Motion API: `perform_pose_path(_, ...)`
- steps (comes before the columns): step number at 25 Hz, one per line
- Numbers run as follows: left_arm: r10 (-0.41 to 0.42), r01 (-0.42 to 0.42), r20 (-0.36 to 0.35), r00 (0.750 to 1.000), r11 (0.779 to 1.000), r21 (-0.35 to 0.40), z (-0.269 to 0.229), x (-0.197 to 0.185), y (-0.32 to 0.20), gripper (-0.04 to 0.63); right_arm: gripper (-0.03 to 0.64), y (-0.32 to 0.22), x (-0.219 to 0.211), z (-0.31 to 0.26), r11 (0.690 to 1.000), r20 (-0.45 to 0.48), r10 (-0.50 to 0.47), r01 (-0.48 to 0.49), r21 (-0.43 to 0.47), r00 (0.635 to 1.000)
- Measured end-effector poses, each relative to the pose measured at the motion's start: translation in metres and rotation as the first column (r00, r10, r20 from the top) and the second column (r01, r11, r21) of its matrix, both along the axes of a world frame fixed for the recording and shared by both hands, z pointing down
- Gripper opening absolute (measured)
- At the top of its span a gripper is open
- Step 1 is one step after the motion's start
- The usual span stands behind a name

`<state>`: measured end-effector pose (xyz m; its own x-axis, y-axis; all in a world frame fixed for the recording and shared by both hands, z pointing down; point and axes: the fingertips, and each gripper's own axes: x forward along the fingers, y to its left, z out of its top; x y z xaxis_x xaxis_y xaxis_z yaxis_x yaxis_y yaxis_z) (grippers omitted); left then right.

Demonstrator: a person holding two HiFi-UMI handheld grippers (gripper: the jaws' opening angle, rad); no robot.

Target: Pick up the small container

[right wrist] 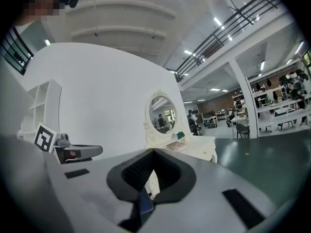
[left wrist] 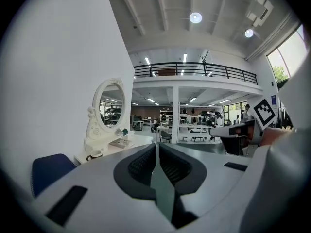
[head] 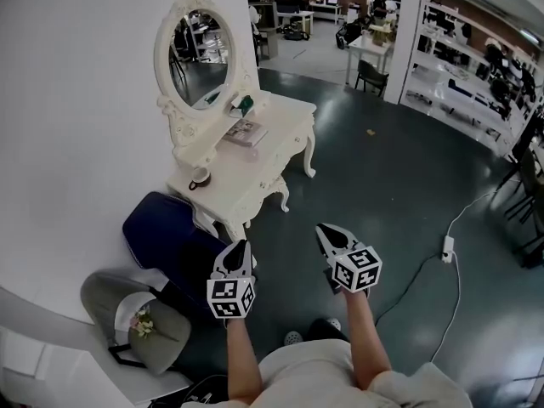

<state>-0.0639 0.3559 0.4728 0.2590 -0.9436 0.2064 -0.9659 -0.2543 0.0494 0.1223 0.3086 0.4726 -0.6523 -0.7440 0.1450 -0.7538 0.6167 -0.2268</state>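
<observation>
White vanity (head: 259, 164) stands ahead; left gripper (head: 240, 245) and right gripper (head: 324, 229) are closed, empty.

I see a white carved dressing table (head: 280, 122) on the dark grey floor (head: 382, 185). On its top lie a flat book (head: 245, 132), a teal object (head: 245, 104) by the oval mirror (head: 191, 53), and a small round container (head: 200, 177) near the front end.

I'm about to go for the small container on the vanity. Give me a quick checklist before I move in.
1. Small container in sight, on the vanity table's near end: ok.
2. Left gripper empty: ok.
3. Right gripper empty: ok.
4. A gripper open for the grasp: not ok, both shut.
5. Small container within reach: not ok, both grippers hang short of the table.
6. Blue chair clear of the approach: cannot tell.
</observation>
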Motion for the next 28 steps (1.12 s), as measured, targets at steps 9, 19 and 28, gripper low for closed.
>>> perform_pose_path(9, 0.037, -0.035, -0.044, 0.998, 0.999, 0.038, 0.006, -0.008, 0.003, 0.144, 0.015, -0.004, -0.005, 0.013, 0.999, 0.019, 0.011, -0.010, -0.040, 1.000)
perform_pose_path(19, 0.057, -0.055, -0.045, 0.997, 0.998, 0.036, 0.015, -0.018, -0.018, 0.193, 0.015, -0.035, -0.024, 0.037, 0.995, -0.013, -0.017, 0.015, -0.103, 1.000)
perform_pose_path(28, 0.000, 0.002, -0.046, 0.999, 0.999, 0.045, 0.011, -0.049, -0.084, 0.193, 0.015, -0.103, -0.061, 0.041, 0.982, 0.044, -0.101, 0.107, -0.155, 0.994)
